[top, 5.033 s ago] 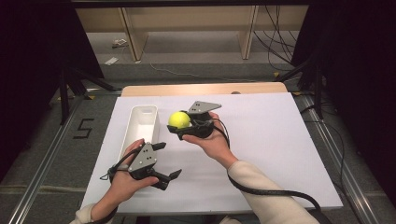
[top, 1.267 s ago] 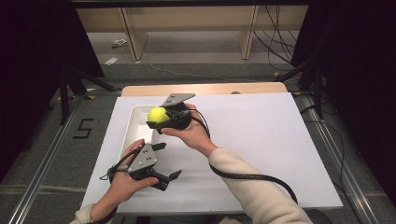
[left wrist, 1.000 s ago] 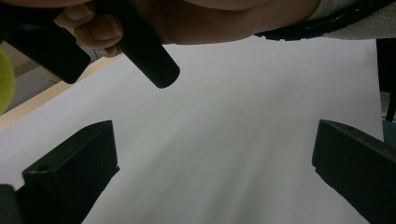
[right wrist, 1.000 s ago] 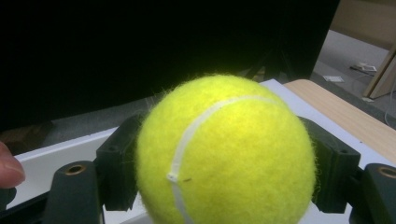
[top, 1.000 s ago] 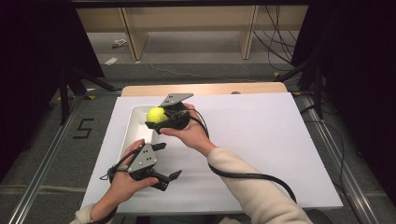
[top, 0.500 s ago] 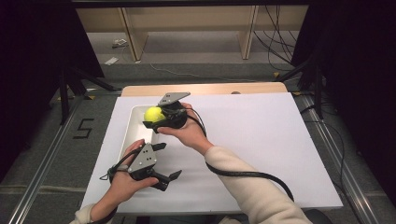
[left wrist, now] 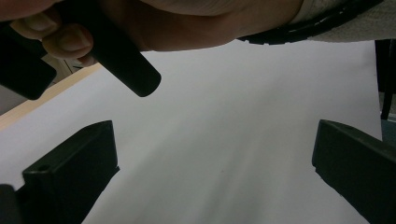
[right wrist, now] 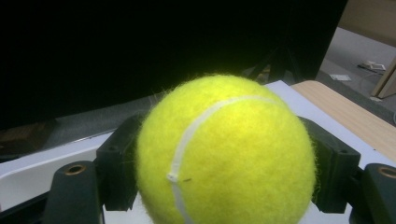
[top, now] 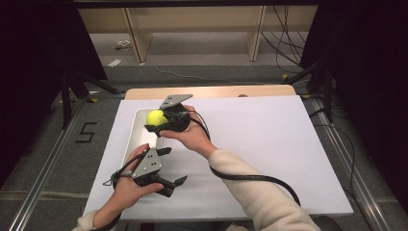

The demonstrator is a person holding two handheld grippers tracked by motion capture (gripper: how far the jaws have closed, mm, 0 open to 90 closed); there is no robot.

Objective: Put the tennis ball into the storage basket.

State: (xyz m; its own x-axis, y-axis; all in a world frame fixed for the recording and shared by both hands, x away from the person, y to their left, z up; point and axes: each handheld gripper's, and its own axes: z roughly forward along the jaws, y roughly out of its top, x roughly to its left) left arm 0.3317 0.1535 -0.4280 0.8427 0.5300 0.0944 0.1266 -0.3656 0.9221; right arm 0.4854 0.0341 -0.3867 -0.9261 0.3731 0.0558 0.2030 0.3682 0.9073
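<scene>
Now our right tool (top: 155,123) clamps the tennis ball (top: 155,117) above the white tray (top: 137,136); released off-centre, it could bounce out; left tool (top: 174,166) gapes wide.

Left gripper (top: 166,166) jaws apart, right gripper (top: 155,121) clamped

Yellow-green tennis ball (right wrist: 224,154) w/ white seam; white tray (top: 137,126).

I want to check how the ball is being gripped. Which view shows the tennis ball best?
The right gripper view: the tennis ball sits close up, its seam plain, clamped between the right tool's two black jaws. The high view shows the ball small, held above the white tray's far end.
</scene>
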